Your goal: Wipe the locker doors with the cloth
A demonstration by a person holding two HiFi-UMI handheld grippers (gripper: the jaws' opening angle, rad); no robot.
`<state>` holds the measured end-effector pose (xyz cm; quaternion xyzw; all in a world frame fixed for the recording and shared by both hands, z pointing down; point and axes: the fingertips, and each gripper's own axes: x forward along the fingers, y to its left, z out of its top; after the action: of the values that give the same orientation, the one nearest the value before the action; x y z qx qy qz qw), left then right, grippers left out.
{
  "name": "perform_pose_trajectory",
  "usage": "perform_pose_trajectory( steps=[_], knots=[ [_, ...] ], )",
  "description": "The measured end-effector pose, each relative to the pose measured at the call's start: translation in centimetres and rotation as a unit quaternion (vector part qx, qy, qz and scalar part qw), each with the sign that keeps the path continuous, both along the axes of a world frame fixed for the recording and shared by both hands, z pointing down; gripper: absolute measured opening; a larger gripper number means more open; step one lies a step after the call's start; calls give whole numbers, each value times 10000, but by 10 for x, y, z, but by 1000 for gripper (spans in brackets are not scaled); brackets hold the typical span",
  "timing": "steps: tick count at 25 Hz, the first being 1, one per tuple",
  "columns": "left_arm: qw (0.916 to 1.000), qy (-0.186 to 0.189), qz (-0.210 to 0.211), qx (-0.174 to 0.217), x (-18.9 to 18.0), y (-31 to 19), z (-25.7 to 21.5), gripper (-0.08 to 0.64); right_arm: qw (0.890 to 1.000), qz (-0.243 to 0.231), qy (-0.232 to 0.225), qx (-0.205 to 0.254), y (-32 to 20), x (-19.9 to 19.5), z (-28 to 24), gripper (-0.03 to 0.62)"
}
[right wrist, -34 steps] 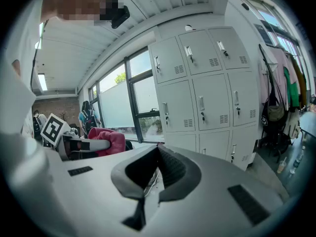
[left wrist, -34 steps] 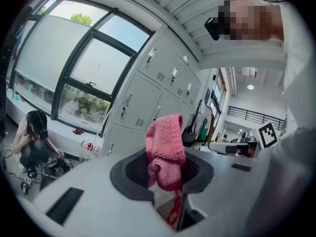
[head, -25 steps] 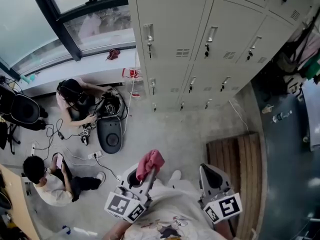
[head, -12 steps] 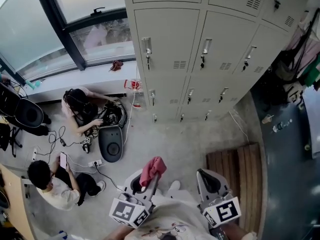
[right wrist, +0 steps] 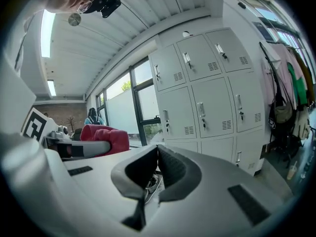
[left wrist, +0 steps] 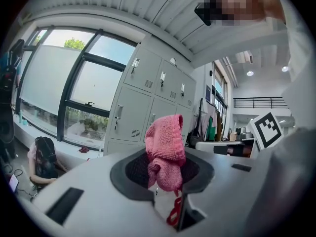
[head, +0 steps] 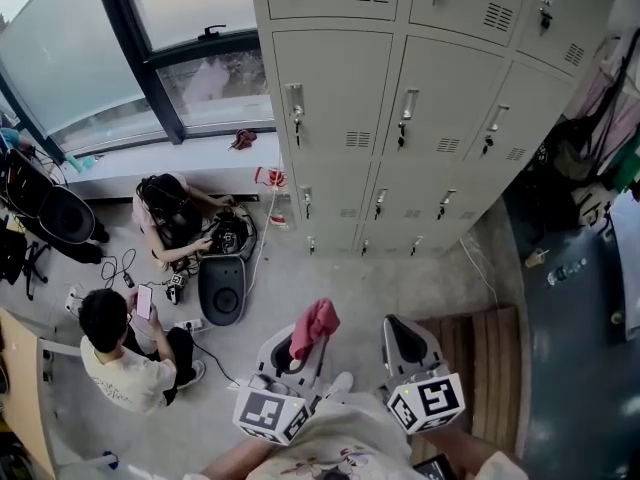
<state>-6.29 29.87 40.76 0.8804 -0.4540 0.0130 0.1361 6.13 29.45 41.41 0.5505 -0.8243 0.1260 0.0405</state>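
**Q:** Where is the cloth?

**A:** The pink cloth [left wrist: 165, 149] is bunched in the left tool [left wrist: 165, 181], whose jaws are clamped on its lower end. The rest stands up above them as a loose wad. It is held out in front of the lockers [head: 400, 118], well apart from their doors and touching none.

**Q:** And the other tool?

**A:** The right tool [right wrist: 155, 168] has its jaws closed together with nothing between them. It is beside the left tool, equally short of the lockers.

**Q:** How will the cloth handle?

**A:** Judging by its knit and folds, it is light, soft and limp, neither fragile nor slippery. It should flatten readily against a door. It may catch on the handles, keys and vent slots.

**Q:** Where is it best held?

**A:** Probably as it is now, near one end, which leaves a free wad to press on the door. A loose tail could flap, so a grip nearer the middle would give a firmer pad.

**Q:** Is the wiping under way?

**A:** Seemingly not. The doors have yet to be reached.
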Motion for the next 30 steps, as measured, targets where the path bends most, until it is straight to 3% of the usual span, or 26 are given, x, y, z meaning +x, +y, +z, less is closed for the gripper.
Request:
perform_pose_trajectory(
  steps=[8,16,30],
  knots=[
    [9999,45,-106,-16,11,-4,-1,98,9994,-287,-196,3,-5,-10,5,6],
    [9999,110,-64,-96,11,-39,7,98,9990,-416,-164,79,-35,-21,8,6],
    [9998,157,5,-102,-20,-195,1,98,9998,106,-178,64,-194,-25,2,6]
  ],
)
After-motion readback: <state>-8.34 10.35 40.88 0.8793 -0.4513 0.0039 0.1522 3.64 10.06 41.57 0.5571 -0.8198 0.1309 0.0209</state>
